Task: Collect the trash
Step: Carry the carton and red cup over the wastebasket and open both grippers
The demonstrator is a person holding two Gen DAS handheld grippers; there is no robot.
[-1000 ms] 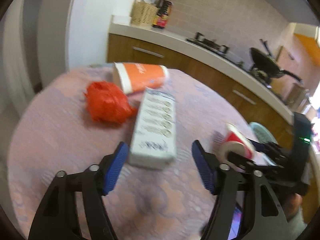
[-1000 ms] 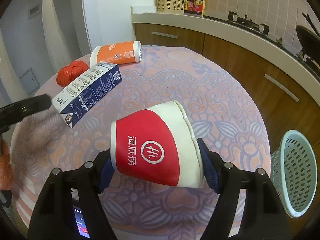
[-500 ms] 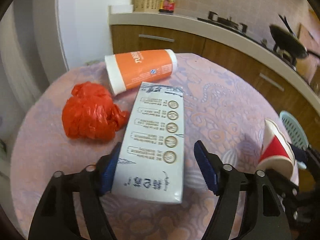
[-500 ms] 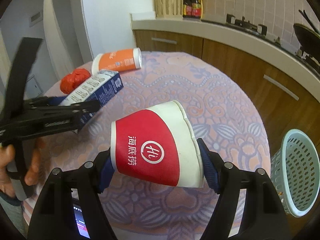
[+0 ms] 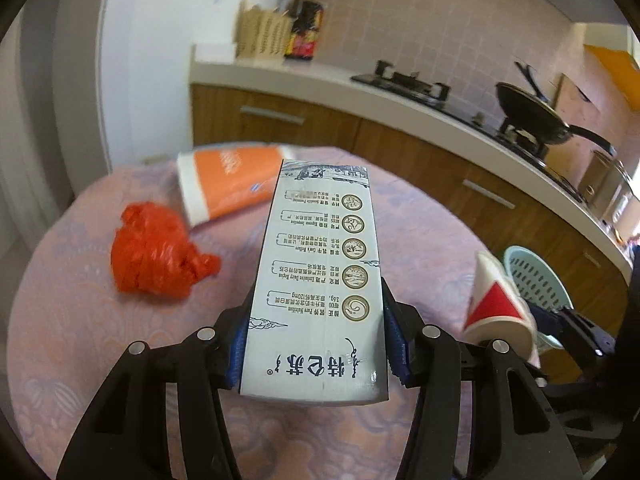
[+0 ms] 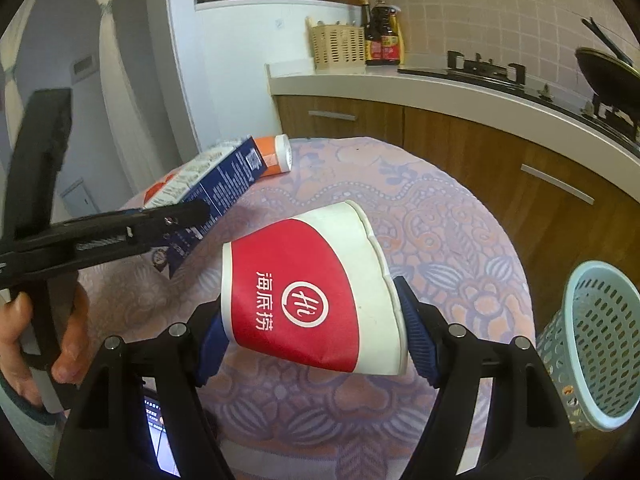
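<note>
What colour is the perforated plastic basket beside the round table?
Light teal: the perforated plastic basket shows best in the right wrist view.

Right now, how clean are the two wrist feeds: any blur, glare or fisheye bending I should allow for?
Left wrist view: the white milk carton in the left hand-held gripper is sharp; the crumpled red plastic bag and the counter are motion-smeared. Right wrist view: crisp, red-and-white paper cup readable. Both: the white counter edge bows, corners go black.

Bare tablecloth [image 6: 460,216] before basket [image 6: 600,344]
</note>
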